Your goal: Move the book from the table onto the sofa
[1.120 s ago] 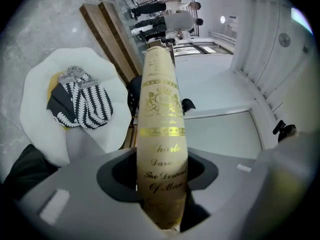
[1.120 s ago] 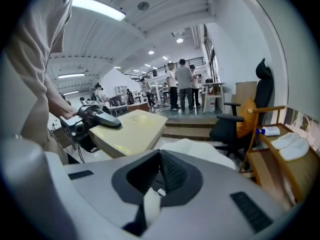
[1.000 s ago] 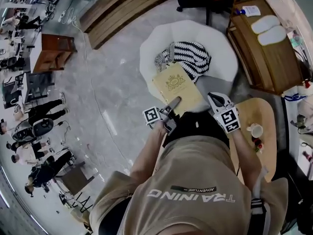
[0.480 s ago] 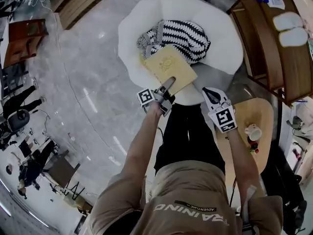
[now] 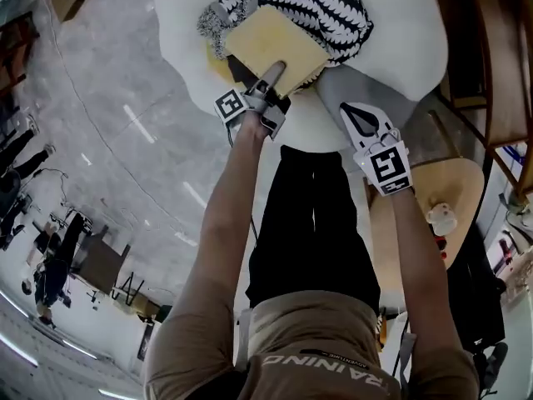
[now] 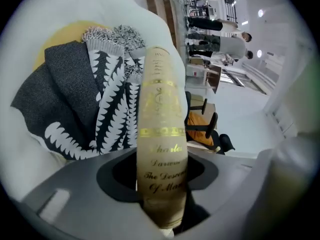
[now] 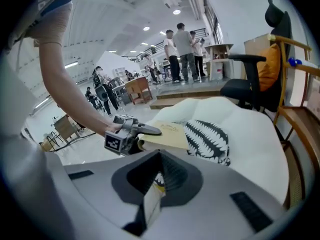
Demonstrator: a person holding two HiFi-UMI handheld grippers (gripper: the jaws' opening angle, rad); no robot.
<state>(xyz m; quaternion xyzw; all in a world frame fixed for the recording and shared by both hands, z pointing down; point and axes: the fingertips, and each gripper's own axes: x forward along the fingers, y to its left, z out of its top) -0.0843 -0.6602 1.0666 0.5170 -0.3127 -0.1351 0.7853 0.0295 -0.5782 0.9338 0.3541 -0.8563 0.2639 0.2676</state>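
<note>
The book (image 5: 275,44) is cream with gold print and lies flat, low over the striped blanket (image 5: 321,7) on the white sofa (image 5: 400,32). My left gripper (image 5: 273,69) is shut on its near edge. In the left gripper view the spine (image 6: 161,134) runs straight out between the jaws, over the blanket (image 6: 107,109). In the right gripper view the book (image 7: 167,133) and left gripper (image 7: 132,131) show ahead. My right gripper (image 5: 360,115) hangs by the sofa's near edge, jaws together; a thin pale strip shows in its recess (image 7: 152,194).
A round wooden side table (image 5: 425,190) with a cup (image 5: 441,217) stands to the right of my legs. A wooden shelf unit (image 5: 500,73) runs along the far right. A yellow cushion (image 6: 65,34) lies under the blanket. People stand in the background.
Both grippers have dropped towards the sofa. The book, still held by the left gripper, has gone from in front of the blanket to low over it.
</note>
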